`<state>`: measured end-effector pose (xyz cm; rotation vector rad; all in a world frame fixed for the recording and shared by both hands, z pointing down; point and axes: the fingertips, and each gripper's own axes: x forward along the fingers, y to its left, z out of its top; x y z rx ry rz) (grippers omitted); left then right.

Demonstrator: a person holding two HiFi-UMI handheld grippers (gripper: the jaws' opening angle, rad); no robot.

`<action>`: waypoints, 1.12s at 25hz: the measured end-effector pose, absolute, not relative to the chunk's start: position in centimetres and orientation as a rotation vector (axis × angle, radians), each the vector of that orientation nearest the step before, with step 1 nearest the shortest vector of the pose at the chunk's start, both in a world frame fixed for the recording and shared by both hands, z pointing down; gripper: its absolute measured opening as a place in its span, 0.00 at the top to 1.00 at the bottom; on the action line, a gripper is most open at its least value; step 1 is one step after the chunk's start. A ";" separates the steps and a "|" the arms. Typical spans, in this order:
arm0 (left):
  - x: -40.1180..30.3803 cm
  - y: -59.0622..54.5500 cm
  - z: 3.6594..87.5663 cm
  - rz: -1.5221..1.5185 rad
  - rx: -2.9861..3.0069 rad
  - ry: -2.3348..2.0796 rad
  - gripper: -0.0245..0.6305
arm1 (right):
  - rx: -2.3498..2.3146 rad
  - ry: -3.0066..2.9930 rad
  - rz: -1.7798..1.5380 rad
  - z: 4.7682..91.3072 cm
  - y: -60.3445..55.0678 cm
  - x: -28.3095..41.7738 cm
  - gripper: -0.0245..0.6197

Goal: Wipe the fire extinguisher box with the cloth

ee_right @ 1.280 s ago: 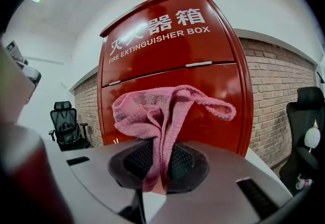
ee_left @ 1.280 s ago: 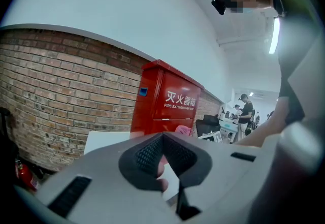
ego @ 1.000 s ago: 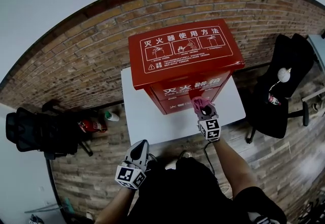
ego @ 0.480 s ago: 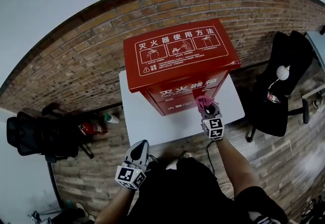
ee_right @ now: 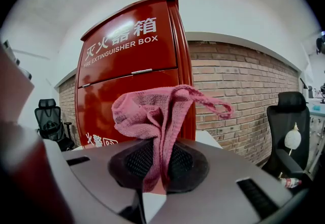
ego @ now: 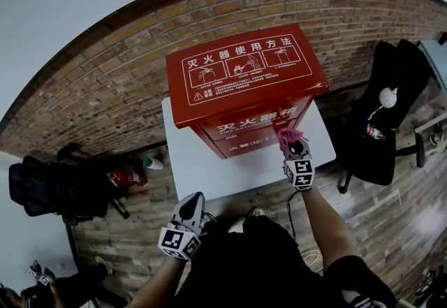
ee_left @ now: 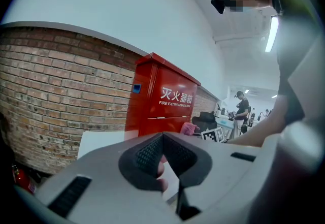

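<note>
Your fire extinguisher box (ego: 244, 72) sits on the table (ego: 192, 160), wall (ego: 105, 83) behind it. The cloth (ego: 288, 136) in your right hand-held gripper (ego: 290, 146) is at its front-right corner, maybe touching. The chair (ego: 391, 111) is off right.

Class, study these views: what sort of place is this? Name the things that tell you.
Probably an indoor office or workroom: a brick wall, a wood-look floor, a black office chair, and a red fire extinguisher box standing on a white table.

We log a white table (ego: 209, 168) against the brick wall (ego: 105, 86); black chair (ego: 391, 118) at right, second chair (ego: 49, 188) at left, small bottle (ego: 151, 161) on the floor
</note>
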<state>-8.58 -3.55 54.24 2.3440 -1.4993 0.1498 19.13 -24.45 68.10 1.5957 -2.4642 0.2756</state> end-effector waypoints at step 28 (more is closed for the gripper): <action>-8.1 -3.9 55.4 0.168 2.356 -1.449 0.94 | 1.670 -2.368 0.253 71.2 -25.4 22.8 0.87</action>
